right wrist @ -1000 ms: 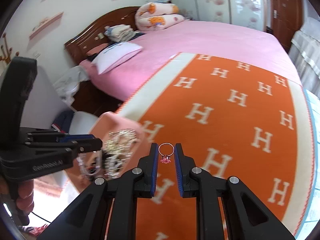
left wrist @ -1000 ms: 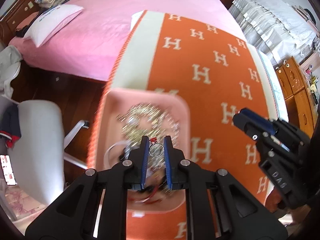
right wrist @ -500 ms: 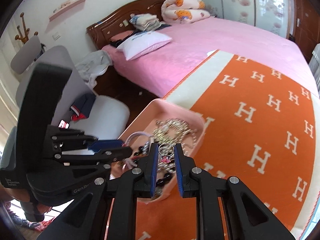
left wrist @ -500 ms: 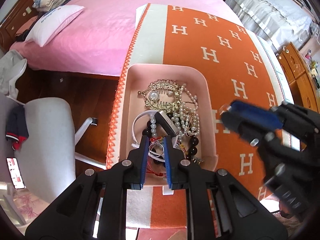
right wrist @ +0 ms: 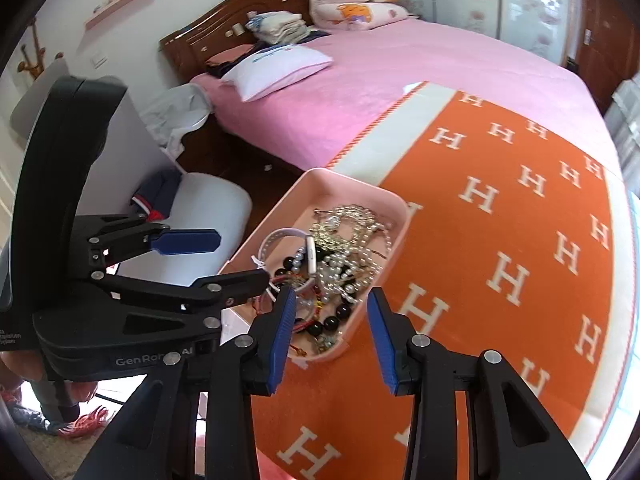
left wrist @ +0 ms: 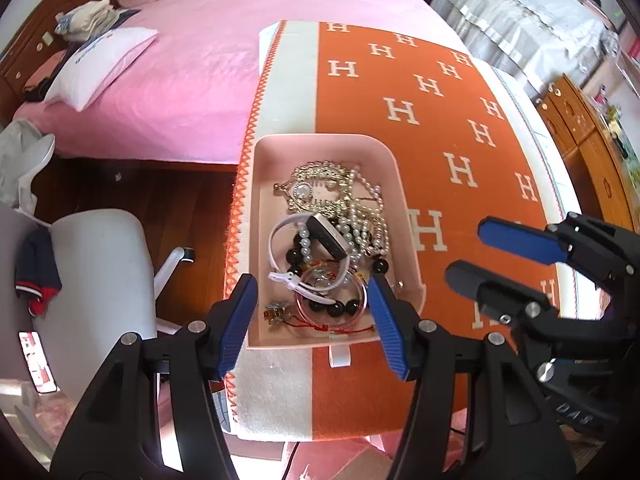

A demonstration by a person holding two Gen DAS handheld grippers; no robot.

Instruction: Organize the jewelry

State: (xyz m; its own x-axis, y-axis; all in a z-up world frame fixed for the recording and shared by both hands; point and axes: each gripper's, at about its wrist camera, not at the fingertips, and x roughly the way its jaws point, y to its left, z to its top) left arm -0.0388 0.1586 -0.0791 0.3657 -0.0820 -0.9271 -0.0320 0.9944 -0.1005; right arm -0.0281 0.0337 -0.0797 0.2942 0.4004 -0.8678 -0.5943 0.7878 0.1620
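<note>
Both tools hung over the near end of the pink tray [left wrist: 384, 152]. Left tool [left wrist: 312, 312] stood spread wide, gripping nothing; right tool [right wrist: 330, 328] likewise wide and empty. The jewelry [left wrist: 336, 216], a tangle of pearls, dark beads, a bangle and a gilt piece, lay heaped inside the tray, apparently gathered there for storage. The tray sat at the orange blanket's [left wrist: 440, 100] stitched left edge, close to the drop; open blanket lay to its right.

Right claw [right wrist: 331, 330] spread wide, empty, above jewelry-filled pink tray [right wrist: 356, 187]
</note>
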